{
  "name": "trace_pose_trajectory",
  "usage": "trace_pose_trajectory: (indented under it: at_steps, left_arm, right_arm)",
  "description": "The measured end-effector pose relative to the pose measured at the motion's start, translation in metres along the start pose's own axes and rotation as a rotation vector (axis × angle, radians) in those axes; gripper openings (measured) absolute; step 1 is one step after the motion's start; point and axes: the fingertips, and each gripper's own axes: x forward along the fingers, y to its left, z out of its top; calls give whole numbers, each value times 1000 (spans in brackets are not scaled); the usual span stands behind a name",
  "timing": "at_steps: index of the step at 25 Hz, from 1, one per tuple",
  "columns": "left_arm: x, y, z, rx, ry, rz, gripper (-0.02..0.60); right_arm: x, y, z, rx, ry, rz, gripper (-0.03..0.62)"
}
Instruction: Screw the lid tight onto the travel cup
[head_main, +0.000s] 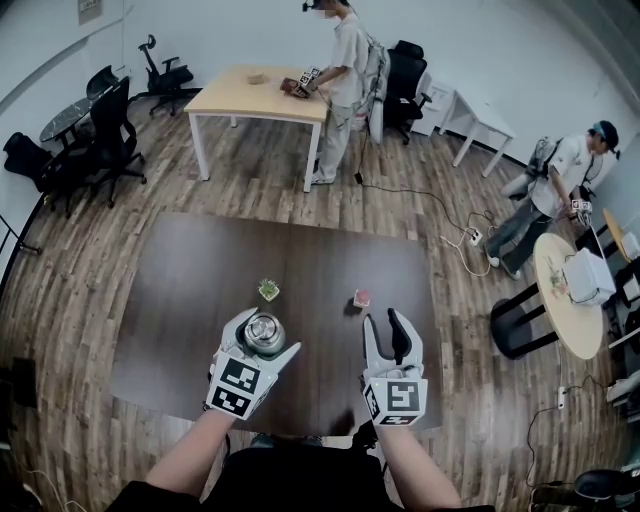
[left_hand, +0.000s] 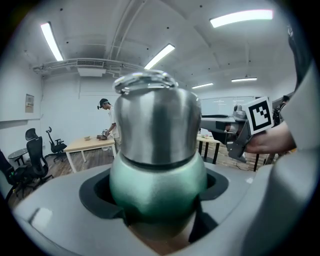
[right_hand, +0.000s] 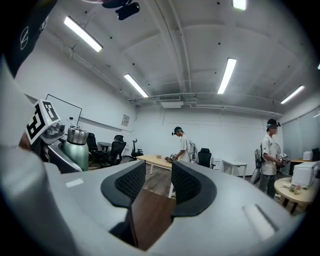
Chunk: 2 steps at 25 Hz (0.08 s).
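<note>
The lower sides of the travel cup (left_hand: 157, 185) are hidden by the left tongs (head_main: 266, 338); on the bench (head_main: 180, 300) a small green thing (head_main: 268, 290) and a small pink thing (head_main: 361, 298) are too small to name

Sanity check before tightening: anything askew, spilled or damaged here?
Nothing stands out. The travel cup sits upright in the left gripper with the lid seated on it, the right gripper is open and empty, and the table shows no spill.
</note>
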Motion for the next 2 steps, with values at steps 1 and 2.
trace_pose_trajectory:
  at_steps: [1, 2]
  left_arm:
    - [0, 1, -1, 1, 2, 1, 394]
    - [-1, 1, -2, 3, 4, 2, 394]
  right_arm:
    - [0, 1, 0, 1, 0, 1, 169]
    - [0, 2, -1, 3, 0, 1, 170]
